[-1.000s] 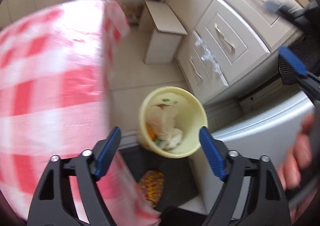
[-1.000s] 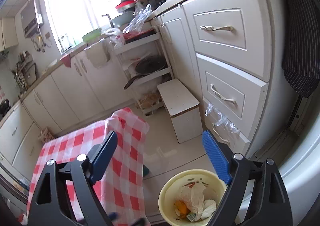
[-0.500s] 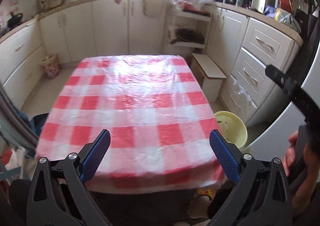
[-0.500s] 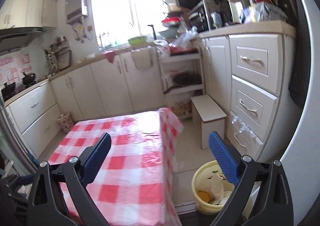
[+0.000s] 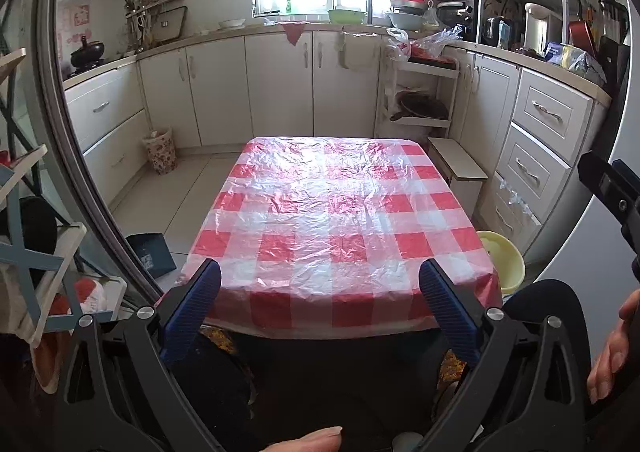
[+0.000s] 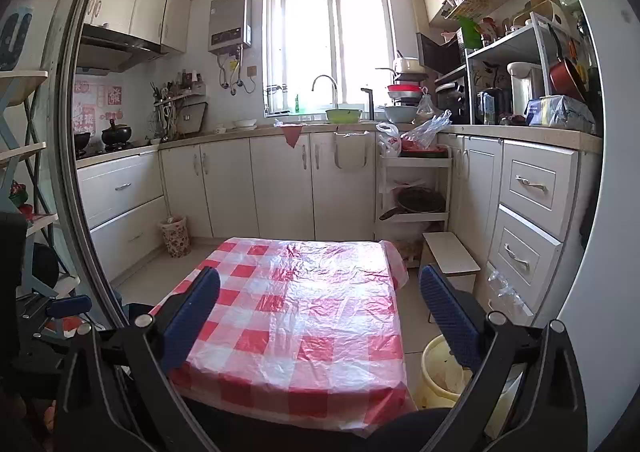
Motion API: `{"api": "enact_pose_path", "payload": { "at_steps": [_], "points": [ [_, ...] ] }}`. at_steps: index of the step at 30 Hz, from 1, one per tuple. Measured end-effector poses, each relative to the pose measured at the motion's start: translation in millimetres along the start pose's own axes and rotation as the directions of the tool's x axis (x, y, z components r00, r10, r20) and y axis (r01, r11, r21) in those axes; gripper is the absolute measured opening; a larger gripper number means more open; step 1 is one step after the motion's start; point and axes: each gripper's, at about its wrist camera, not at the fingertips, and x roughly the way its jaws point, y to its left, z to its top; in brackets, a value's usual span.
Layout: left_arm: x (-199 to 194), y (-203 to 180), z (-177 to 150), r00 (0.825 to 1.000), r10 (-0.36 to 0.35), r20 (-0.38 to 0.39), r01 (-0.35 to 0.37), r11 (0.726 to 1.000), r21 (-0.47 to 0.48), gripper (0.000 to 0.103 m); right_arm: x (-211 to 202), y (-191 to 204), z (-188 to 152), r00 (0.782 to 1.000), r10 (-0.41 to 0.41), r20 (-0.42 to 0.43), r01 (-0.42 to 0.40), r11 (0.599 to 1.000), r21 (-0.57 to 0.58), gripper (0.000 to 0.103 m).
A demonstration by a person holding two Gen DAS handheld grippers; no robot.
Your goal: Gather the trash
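A pale yellow trash bin (image 5: 505, 260) stands on the floor at the table's right front corner; in the right wrist view the bin (image 6: 436, 374) shows crumpled waste inside. The table (image 5: 336, 211) wears a red and white checked plastic cover and nothing lies on it. My left gripper (image 5: 320, 304) is open and held back from the table's near edge, nothing between its blue pads. My right gripper (image 6: 320, 312) is open too, its right finger (image 6: 448, 316) partly hiding the bin. The other gripper's black body (image 5: 612, 191) shows at the right edge of the left wrist view.
A white step stool (image 6: 450, 258) stands between table and drawer unit (image 6: 528, 219). A floral waste basket (image 5: 161, 149) sits by the left cabinets, a blue dustpan (image 5: 151, 254) on the floor at the left. A metal door frame (image 5: 80, 131) borders the left. A hand (image 5: 612, 352) shows at the right.
Both views have swung up and back from the yellow bin to face the whole table and kitchen. Both grippers' jaws have spread a little wider.
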Motion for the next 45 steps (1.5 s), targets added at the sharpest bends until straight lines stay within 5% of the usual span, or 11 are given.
{"api": "enact_pose_path", "payload": {
  "at_steps": [18,45],
  "points": [
    [-50.6,12.8,-21.9,0.998,0.034,0.056,-0.033,0.999,-0.004,0.095,-33.3,23.9,-29.1,0.998,-0.021,-0.061,0.023,1.0,0.018,0.096],
    [-54.9,19.7,-20.4,0.996,0.053,0.067,-0.053,0.999,-0.004,0.095,-42.5,34.3,-33.8,0.999,-0.03,-0.032,0.029,0.999,-0.018,0.096]
  ]
}}
